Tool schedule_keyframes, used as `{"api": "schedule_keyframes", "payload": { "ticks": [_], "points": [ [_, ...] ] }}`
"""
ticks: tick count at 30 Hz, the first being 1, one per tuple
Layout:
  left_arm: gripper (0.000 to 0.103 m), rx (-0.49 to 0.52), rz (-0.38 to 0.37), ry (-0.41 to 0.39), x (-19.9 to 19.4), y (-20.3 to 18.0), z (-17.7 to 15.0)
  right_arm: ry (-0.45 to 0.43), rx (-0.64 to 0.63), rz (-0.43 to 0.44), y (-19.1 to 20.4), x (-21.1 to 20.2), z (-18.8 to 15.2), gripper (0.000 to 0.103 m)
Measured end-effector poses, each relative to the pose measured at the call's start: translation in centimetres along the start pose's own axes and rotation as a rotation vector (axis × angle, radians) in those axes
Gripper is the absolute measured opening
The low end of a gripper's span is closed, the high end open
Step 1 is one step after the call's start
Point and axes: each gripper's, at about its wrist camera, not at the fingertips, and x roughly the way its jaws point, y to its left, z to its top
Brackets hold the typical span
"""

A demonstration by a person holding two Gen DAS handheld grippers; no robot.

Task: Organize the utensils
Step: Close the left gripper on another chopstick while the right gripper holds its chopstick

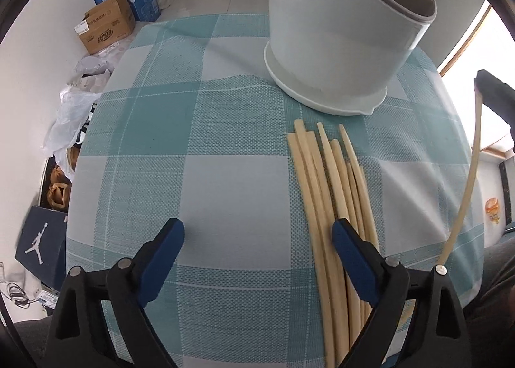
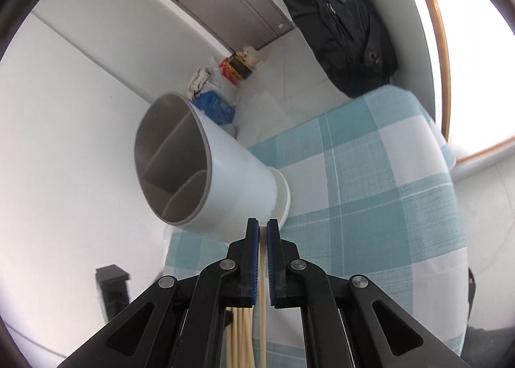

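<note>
Several pale wooden chopsticks (image 1: 325,181) lie side by side on the teal checked tablecloth (image 1: 193,142). A white utensil holder (image 1: 341,23) with grey inner compartments stands just beyond them. My left gripper (image 1: 257,249) is open, low over the cloth, its right finger over the chopstick bundle. My right gripper (image 2: 263,239) is shut on a single chopstick (image 2: 262,290), held raised off the table; that chopstick also shows at the right edge of the left wrist view (image 1: 466,194). In the right wrist view the holder (image 2: 206,175) lies ahead, its opening facing me, and the bundle (image 2: 239,335) lies below.
Cardboard boxes (image 1: 106,27), bags and a dark shoe box (image 1: 42,245) sit on the floor left of the table. A dark backpack (image 2: 338,14) hangs or leans beyond the table's far edge. A window (image 2: 476,46) is on the right.
</note>
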Motion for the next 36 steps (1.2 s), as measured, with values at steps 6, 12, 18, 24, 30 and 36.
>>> {"api": "schedule_keyframes", "payload": {
  "ticks": [6,12,18,24,30,36],
  "points": [
    [0.072,-0.035,-0.026,0.011,-0.5,1.3,0.1,-0.020,0.020,0.021,-0.5,-0.5,0.6,0.004],
    [0.062,-0.047,-0.044,-0.004,-0.8,2.6,0.1,-0.025,0.019,0.034,-0.5,-1.0,0.6,0.004],
    [0.062,-0.114,-0.039,-0.031,-0.3,3.4,0.9,-0.034,0.000,0.034,0.0,-1.2,0.8,0.004],
    [0.062,-0.102,-0.017,-0.013,0.6,2.5,1.9,-0.035,-0.008,0.035,0.3,-1.3,0.7,0.004],
    [0.062,-0.032,0.082,0.003,0.9,1.3,2.4,-0.037,-0.014,0.037,0.5,-1.5,0.8,0.004],
    [0.024,-0.036,0.029,0.014,0.9,2.0,3.1,-0.045,-0.028,0.036,0.8,-1.8,1.0,0.004]
  ]
}}
